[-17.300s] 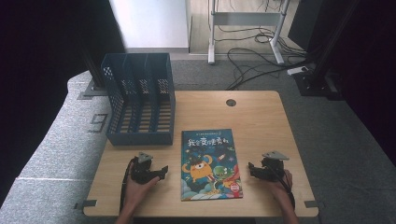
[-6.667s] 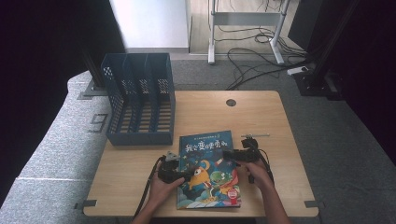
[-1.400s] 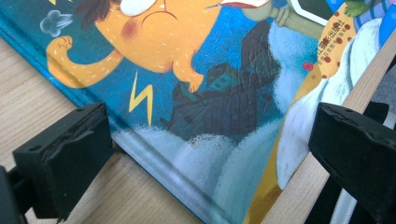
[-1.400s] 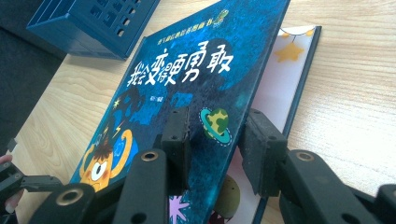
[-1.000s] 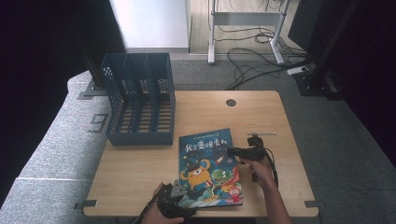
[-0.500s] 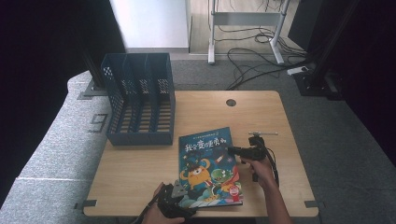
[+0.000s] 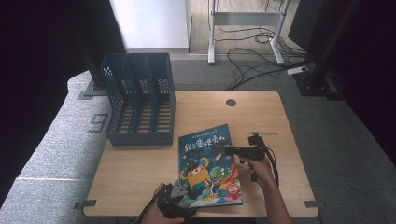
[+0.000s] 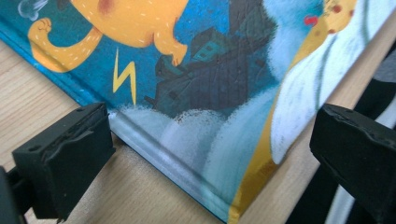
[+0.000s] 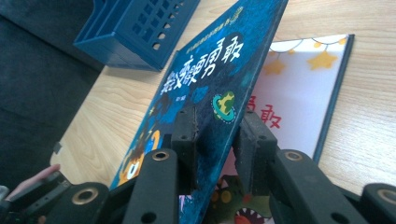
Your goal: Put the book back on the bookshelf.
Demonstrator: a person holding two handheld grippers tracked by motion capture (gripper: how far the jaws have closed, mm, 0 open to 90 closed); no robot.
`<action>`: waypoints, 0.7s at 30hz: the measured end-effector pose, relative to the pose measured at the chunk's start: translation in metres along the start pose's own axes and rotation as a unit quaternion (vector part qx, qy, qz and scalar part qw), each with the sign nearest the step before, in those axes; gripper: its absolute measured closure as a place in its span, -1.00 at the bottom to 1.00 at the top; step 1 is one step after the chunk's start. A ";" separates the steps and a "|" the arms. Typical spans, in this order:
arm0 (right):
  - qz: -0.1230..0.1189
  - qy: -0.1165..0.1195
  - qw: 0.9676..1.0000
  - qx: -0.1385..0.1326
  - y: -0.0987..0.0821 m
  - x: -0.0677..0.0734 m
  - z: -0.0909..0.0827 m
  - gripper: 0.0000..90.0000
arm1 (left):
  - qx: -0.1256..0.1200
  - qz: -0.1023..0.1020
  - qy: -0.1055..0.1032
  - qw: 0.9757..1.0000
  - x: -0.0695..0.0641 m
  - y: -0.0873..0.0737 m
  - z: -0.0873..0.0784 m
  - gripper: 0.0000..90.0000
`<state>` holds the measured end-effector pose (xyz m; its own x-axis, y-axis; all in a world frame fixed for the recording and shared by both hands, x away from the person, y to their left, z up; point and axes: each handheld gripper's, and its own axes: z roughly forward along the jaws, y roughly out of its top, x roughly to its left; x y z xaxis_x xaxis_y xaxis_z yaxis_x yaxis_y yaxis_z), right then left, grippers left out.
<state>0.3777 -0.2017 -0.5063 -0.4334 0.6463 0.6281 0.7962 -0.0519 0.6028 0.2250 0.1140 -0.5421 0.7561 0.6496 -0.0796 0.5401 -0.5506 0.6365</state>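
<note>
The left gripper [image 7: 175, 205], at the book's [image 7: 208, 168] seven o'clock corner, stands wide open, jaws astride that corner. The right gripper [image 9: 217, 140] has just been closing on the lifted front cover [image 9: 205, 84], at three o'clock. The stiff, glossy board may slip; grip near the edge.

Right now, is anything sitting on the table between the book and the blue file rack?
Nothing visible: bare table lies between the book and the file rack. The right gripper has just been closing on the raised front cover.
</note>
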 end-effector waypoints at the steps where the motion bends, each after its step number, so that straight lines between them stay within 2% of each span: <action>1: -0.001 0.000 1.000 -0.001 0.000 0.001 0.000 0.56 | 0.000 0.000 0.001 1.000 0.000 0.000 0.000 -1.00; 9: -0.002 0.006 1.000 -0.010 0.001 0.004 -0.001 0.60 | -0.001 -0.005 -0.003 1.000 0.002 0.002 0.001 -1.00; 13: -0.005 0.010 1.000 -0.023 0.004 0.008 -0.005 0.64 | 0.003 -0.012 -0.008 1.000 0.008 0.006 0.004 -1.00; 15: -0.013 0.008 0.999 -0.031 0.007 0.012 -0.008 0.65 | 0.004 -0.018 -0.009 1.000 0.013 0.009 0.007 -1.00; 17: -0.023 -0.004 0.999 -0.036 0.013 0.017 -0.010 0.64 | 0.008 -0.017 -0.004 1.000 0.016 0.015 0.011 -1.00; 21: -0.025 -0.011 0.999 -0.032 0.019 0.017 -0.008 0.64 | 0.009 -0.018 -0.003 1.000 0.019 0.018 0.013 -1.00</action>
<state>0.3819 -0.1979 -0.4797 -0.4618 0.6658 0.5860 0.7447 -0.0679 0.6639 0.2537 0.1095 -0.5420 0.7385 0.6658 -0.1063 0.5729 -0.5365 0.6197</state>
